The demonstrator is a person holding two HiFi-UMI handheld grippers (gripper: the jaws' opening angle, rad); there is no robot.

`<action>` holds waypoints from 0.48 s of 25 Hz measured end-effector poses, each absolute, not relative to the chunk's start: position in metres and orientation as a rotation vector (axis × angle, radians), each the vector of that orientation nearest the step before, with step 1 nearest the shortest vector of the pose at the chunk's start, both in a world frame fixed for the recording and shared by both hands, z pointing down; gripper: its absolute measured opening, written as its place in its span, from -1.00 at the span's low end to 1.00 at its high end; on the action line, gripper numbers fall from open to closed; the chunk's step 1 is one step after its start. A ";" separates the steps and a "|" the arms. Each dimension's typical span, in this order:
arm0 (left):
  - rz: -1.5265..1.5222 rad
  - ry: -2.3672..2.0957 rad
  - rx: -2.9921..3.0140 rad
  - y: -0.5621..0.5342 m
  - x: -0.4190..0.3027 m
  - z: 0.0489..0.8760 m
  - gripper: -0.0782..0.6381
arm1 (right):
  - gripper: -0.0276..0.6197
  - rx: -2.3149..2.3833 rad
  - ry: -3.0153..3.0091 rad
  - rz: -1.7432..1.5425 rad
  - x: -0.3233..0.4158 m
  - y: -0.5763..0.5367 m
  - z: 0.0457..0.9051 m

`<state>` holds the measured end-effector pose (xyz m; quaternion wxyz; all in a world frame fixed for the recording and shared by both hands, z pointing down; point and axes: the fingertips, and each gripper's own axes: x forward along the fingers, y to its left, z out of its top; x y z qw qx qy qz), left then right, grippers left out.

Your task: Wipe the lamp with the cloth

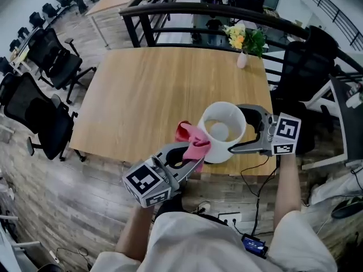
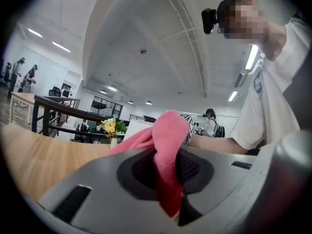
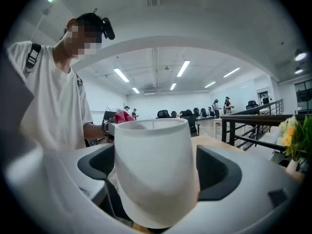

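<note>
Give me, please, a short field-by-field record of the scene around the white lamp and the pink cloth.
Lamp: white lamp with a tapered shade, upright near the front edge of the light wooden table
Cloth: pink fleecy cloth, at the shade's rim on the person's left
Left gripper: shut on the cloth
Right gripper: open, jaws either side of the shade, not clamping
Elsewhere: small vase of yellow flowers at the table's far edge

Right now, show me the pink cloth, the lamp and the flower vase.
pink cloth (image 1: 194, 141): head view, on its bunched middle.
lamp (image 3: 153, 174): right gripper view, on the shade's outer wall.
flower vase (image 1: 242, 60): head view, on the vase's body.
</note>
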<state>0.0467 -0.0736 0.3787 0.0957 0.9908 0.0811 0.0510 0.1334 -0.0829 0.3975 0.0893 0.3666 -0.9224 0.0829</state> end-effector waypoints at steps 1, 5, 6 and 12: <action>0.154 0.237 2.939 -0.073 0.048 0.379 -0.55 | 0.76 1.075 -2.745 0.241 0.130 -0.084 0.399; 0.160 0.240 2.943 -0.075 0.056 0.382 -0.56 | 0.76 1.131 -2.750 0.197 0.128 -0.087 0.403; 0.161 0.247 2.942 -0.075 0.057 0.383 -0.56 | 0.74 1.157 -2.748 0.188 0.128 -0.086 0.403; 0.148 0.307 2.939 -0.082 0.056 0.384 -0.56 | 0.66 1.323 -2.668 0.192 0.121 -0.083 0.404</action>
